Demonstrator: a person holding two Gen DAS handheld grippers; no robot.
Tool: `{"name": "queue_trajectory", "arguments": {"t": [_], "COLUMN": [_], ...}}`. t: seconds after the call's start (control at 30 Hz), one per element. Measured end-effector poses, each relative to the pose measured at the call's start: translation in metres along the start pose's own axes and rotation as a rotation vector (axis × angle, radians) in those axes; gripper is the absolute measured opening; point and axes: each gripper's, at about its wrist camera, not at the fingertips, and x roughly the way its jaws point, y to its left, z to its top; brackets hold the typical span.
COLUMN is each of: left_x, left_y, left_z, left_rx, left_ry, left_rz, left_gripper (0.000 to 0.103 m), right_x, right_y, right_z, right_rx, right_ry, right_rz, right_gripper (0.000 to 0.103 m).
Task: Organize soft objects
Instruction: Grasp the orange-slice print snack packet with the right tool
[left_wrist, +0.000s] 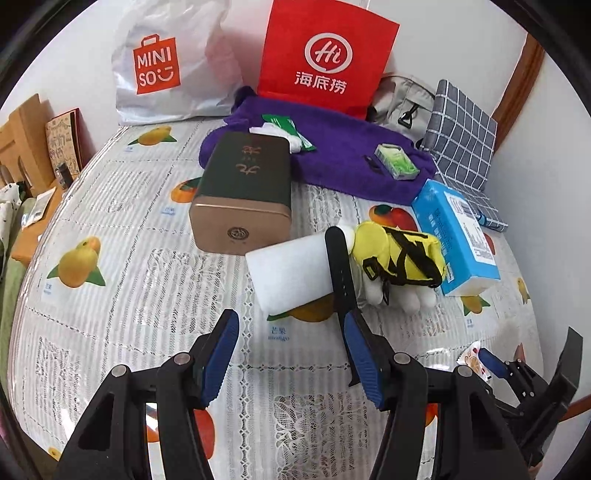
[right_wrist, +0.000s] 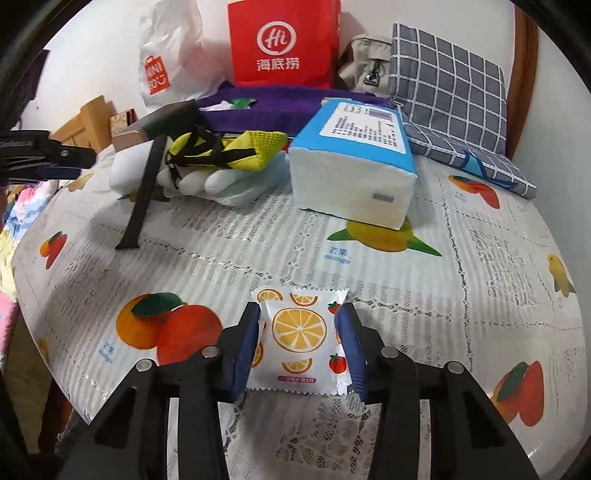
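- Now the right claw (right_wrist: 299, 341) is seen closed on a small white packet (right_wrist: 300, 341) printed with orange slices; both blue pads press on its sides, and the packet lies on the worktop (right_wrist: 461, 295) near its front edge.
- The left claw (left_wrist: 291, 356) is held open above the fruit-patterned cloth, and nothing is found between its pads.
- Just ahead of the left claw a white foam block (left_wrist: 286, 273) is placed, and a black strap (left_wrist: 341, 275) is laid across its right end.
- Beside the strap a yellow mesh bag (left_wrist: 400, 258) is seen on top of white gloves (left_wrist: 402, 297).
- A blue tissue pack (left_wrist: 456, 236) is set just to the right of the bag.
- A dark tin box (left_wrist: 245, 199) is laid behind the foam block, touching a purple towel (left_wrist: 332, 162).
- At the wall a red paper bag (left_wrist: 325, 55), a white shopping bag (left_wrist: 166, 62) and a grey checked cushion (left_wrist: 461, 136) are kept.
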Motion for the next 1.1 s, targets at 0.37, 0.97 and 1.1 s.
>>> {"name": "queue_trajectory", "arguments": {"t": [0.37, 0.97, 1.1], "left_x": [0.024, 0.036, 0.039], "left_y": [-0.029, -0.05, -0.051], "left_z": [-0.01, -0.016, -0.015], "left_rx": [0.064, 0.115, 0.108], "left_ry": [0.062, 0.083, 0.091], "left_rz": [-0.009, -0.011, -0.005], "left_gripper": [0.057, 0.057, 0.057], "right_x": [-0.002, -0.001, 0.002], "right_y": [0.006, -0.021, -0.02], "right_z": [-0.001, -0.013, -0.013], "right_rx": [0.0, 0.037, 0.05], "right_ry": [-0.01, -0.002, -0.046], "right_rz": [0.088, -0.022, -0.03], "right_gripper": [0.013, 0.08, 0.068]}}
